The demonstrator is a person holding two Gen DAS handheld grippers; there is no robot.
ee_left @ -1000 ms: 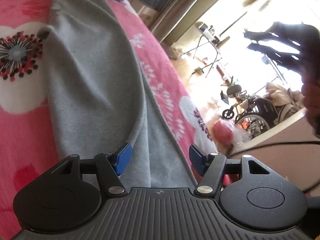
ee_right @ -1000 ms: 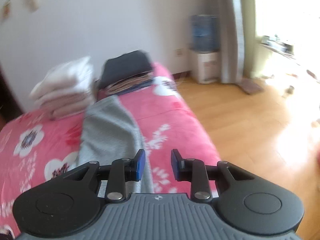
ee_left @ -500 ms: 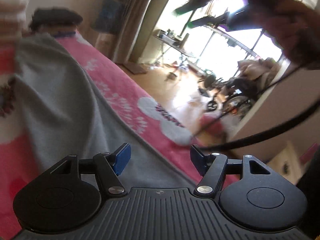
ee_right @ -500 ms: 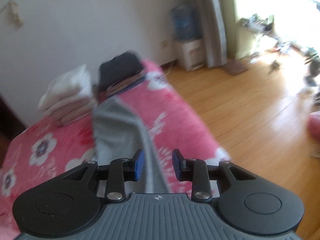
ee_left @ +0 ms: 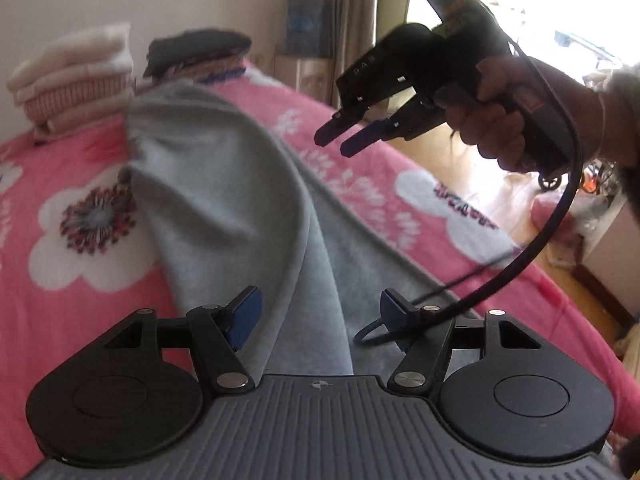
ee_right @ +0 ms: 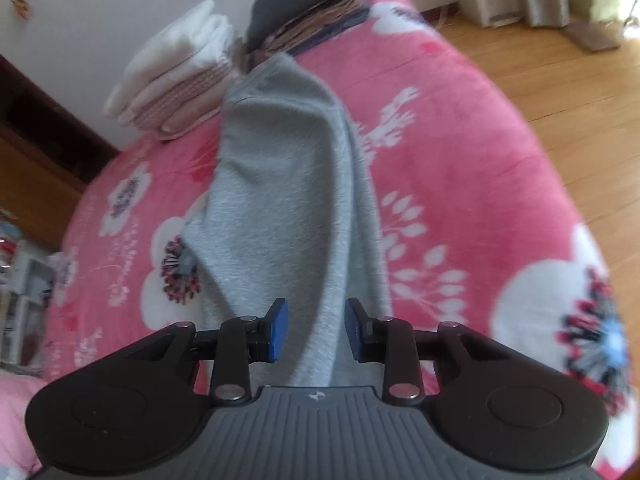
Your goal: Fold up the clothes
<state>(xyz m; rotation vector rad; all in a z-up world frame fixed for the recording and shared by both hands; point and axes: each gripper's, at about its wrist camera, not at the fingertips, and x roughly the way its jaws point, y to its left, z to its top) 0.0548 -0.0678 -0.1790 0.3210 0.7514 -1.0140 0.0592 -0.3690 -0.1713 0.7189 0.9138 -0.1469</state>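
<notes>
A long grey garment [ee_left: 224, 184] lies lengthwise on a pink floral bedspread [ee_left: 72, 320], with one lengthwise fold over itself. My left gripper [ee_left: 320, 312] hovers open over its near end, and nothing is between its blue pads. A hand holds my right gripper [ee_left: 344, 142] in the air above the garment's right edge, pointing down to the left. In the right wrist view the same garment [ee_right: 288, 184] runs away from my right gripper [ee_right: 316, 320]. Its jaws stand a narrow gap apart, with cloth only beneath them.
A white and beige stack of folded clothes [ee_left: 72, 76] and a dark stack [ee_left: 196, 52] sit at the far end of the bed, by the wall. A black cable [ee_left: 540, 240] hangs from the right gripper across the bed. Wooden floor [ee_right: 560, 60] lies to the right.
The right gripper has dropped towards the bed and now points down at the garment. The left view has rolled and swung so the right gripper shows. Both jaw gaps look the same.
</notes>
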